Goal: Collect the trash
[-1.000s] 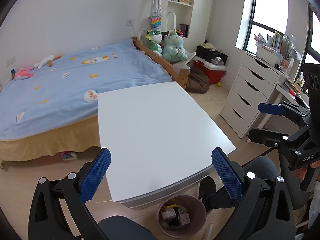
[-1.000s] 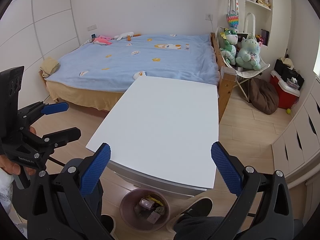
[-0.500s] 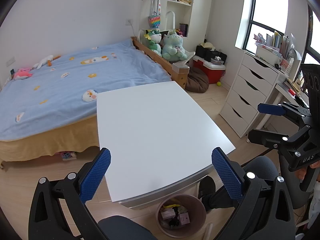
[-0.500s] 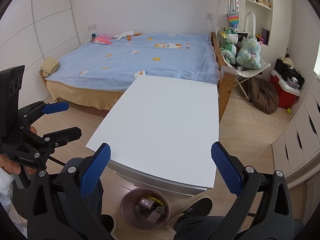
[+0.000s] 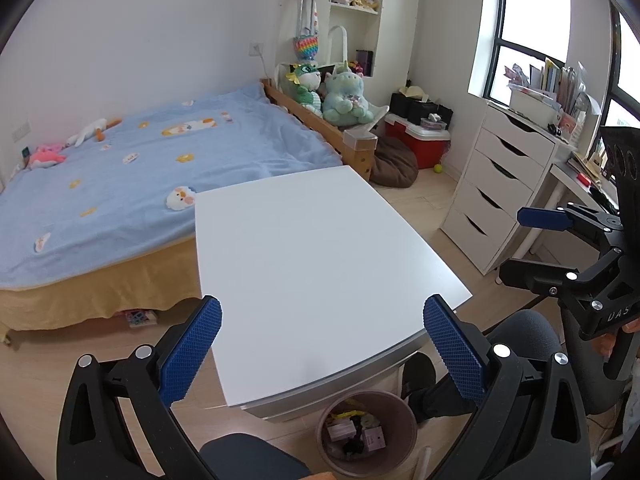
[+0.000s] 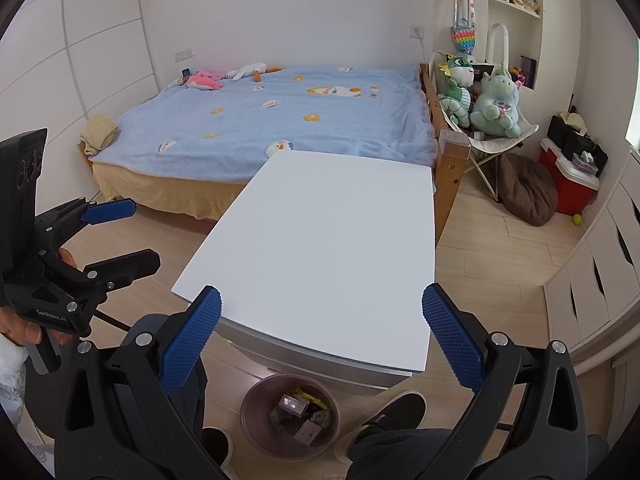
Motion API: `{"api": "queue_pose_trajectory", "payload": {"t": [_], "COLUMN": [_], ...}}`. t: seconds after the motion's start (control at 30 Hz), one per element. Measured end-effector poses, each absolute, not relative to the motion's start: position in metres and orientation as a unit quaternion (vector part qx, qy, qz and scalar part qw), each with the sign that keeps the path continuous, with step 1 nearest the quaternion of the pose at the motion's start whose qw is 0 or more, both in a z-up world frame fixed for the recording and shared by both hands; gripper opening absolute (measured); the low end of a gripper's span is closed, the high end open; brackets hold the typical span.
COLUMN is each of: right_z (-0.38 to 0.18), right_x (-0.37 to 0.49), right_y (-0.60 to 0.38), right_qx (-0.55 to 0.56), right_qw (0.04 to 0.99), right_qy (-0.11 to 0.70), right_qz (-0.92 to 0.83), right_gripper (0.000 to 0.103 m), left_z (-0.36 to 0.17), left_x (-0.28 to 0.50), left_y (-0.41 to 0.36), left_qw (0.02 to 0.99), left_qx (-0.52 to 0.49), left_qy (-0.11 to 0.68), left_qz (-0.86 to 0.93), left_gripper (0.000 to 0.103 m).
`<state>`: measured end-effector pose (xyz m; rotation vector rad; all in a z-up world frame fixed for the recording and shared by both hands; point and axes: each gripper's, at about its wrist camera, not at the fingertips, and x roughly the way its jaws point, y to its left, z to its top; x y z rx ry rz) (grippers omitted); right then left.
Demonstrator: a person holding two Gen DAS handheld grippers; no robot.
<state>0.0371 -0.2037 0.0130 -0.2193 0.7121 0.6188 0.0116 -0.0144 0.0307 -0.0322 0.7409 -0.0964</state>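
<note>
Bedroom floor: trash bin (image 5: 367,432) below both wide-open jaws, w/ nothing held.

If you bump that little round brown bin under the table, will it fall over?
The round brown plastic bin would probably slide rather than tip: it looks squat and wide-mouthed, standing on smooth wooden floor. It likely weighs little, holding only a few small boxes and scraps, so a firm knock might still topple it.

The waste bin (image 5: 366,432), low in the left-wrist view, has its rim partly tucked under the table (image 5: 320,256) edge, and the scraps inside are too small to name. At lower right the shoe (image 6: 394,408) is cut off by a dark trouser leg. The right tongs (image 5: 532,244) run off the frame's right edge.
</note>
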Motion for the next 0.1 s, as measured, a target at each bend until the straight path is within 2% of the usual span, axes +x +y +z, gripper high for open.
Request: {"api": "queue_pose_trajectory", "payload": {"t": [0.1], "right_z": [0.0092], "right_x": [0.0315], "right_y": [-0.212], "right_qx": [-0.104], "right_qw": [0.886], "right_qy": [0.344], "right_qz": [0.294], "right_gripper": [0.099], "left_z": [0.0296], "left_x": [0.0065], "left_y": [-0.012], "left_qw": [0.931], "left_qx": [-0.012], "left_qy": [0.363], "left_qz": [-0.038], "left_gripper": [0.097]}}
